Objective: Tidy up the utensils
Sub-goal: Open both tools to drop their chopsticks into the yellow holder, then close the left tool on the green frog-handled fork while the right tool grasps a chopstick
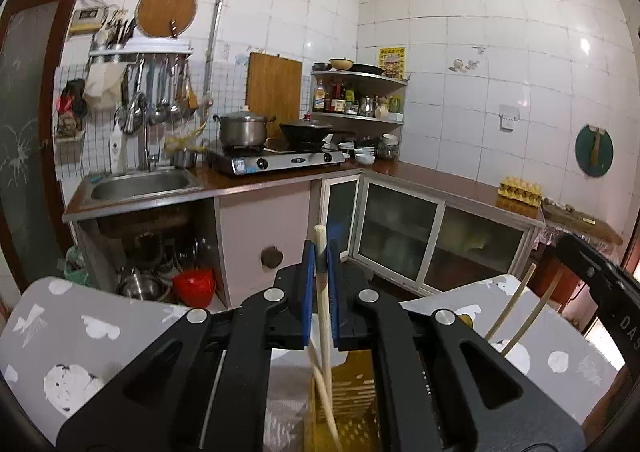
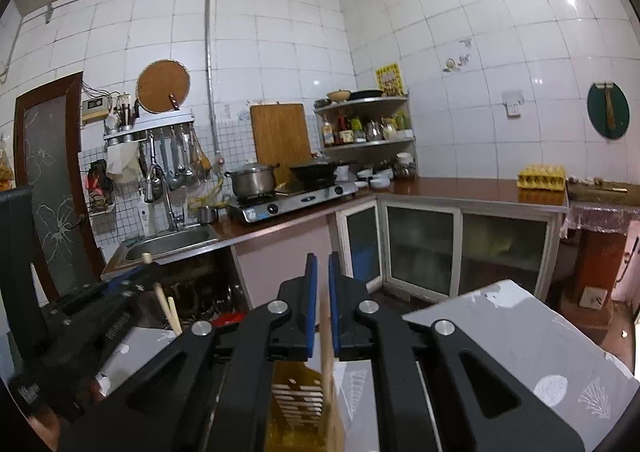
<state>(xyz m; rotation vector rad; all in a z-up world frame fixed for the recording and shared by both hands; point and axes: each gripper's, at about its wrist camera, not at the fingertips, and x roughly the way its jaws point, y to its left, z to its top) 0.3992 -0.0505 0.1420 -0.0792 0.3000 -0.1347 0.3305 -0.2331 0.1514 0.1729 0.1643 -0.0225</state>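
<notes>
In the left wrist view my left gripper (image 1: pixel 321 252) is shut on pale wooden chopsticks (image 1: pixel 325 316). Their top pokes above the blue pads and their lower ends run down beside a yellow slotted holder (image 1: pixel 356 392). In the right wrist view my right gripper (image 2: pixel 323 260) is shut on a blurred chopstick (image 2: pixel 326 336) that reaches down toward the same yellow holder (image 2: pixel 296 400). Both grippers hang over a grey patterned table (image 1: pixel 80 332), close side by side. The left gripper (image 2: pixel 140 278) also shows at the left of the right wrist view.
Beyond the table stands an L-shaped kitchen counter (image 1: pixel 256 180) with a steel sink (image 1: pixel 140 184), a two-burner stove (image 1: pixel 276 160) carrying a pot and a wok, bowls, and an egg tray (image 1: pixel 520 190). Ladles hang on a wall rack (image 1: pixel 156 92). Pots sit under the sink.
</notes>
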